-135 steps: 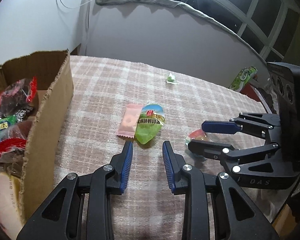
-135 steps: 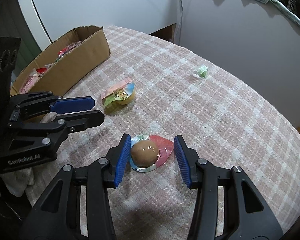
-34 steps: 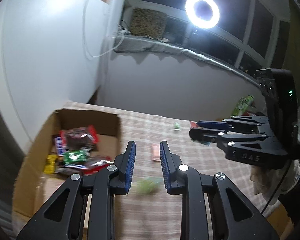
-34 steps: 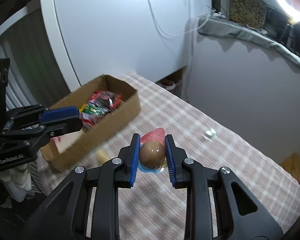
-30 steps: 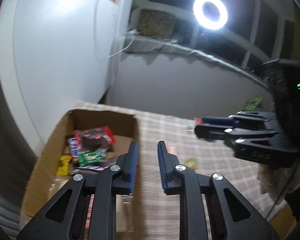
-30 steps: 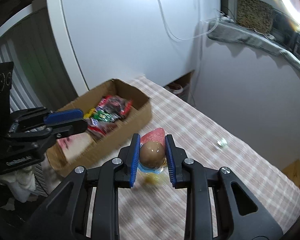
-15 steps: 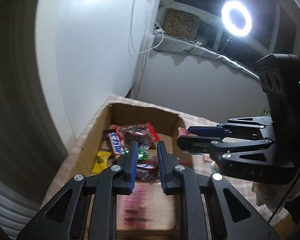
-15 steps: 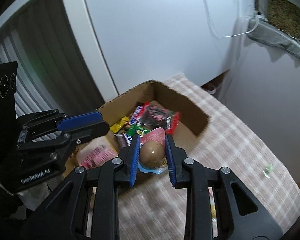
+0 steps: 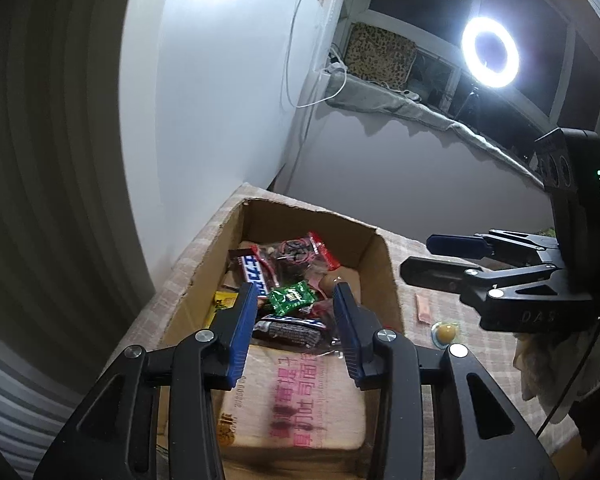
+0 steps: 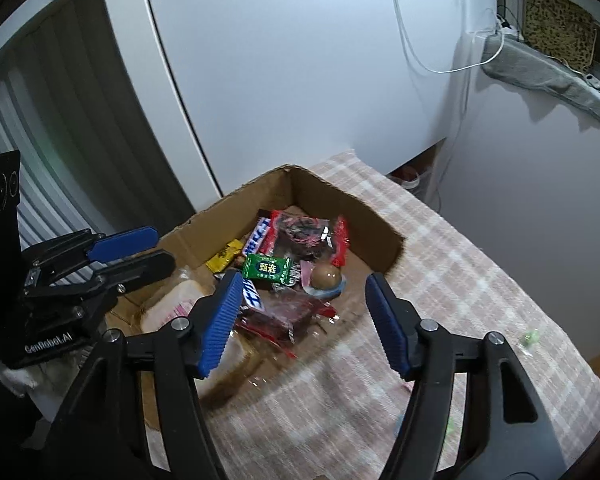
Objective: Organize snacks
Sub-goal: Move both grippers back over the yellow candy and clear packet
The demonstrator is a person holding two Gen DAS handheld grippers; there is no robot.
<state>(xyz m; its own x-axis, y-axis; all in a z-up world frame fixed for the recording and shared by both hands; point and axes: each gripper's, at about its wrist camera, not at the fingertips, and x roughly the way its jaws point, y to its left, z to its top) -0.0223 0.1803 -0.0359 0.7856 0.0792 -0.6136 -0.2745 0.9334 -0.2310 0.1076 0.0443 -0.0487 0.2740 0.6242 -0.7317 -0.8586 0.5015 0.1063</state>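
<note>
right gripper (image 10: pixel 300 316): jaws spread, empty | left gripper (image 9: pixel 296 328): jaws spread, empty | risk: egg pack (image 10: pixel 325 277) perched on piled snacks in cardboard box (image 10: pixel 352 208), may be dislodged if nudged

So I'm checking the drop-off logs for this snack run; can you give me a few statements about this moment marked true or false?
1. The right gripper is clamped on the egg snack. False: it is open, and the egg snack lies in the cardboard box.
2. The left gripper is open and empty. True.
3. The green packet lies outside the box on the tablecloth. False: it is inside the box.
4. A pink candy lies on the tablecloth beside the box. True.
</note>
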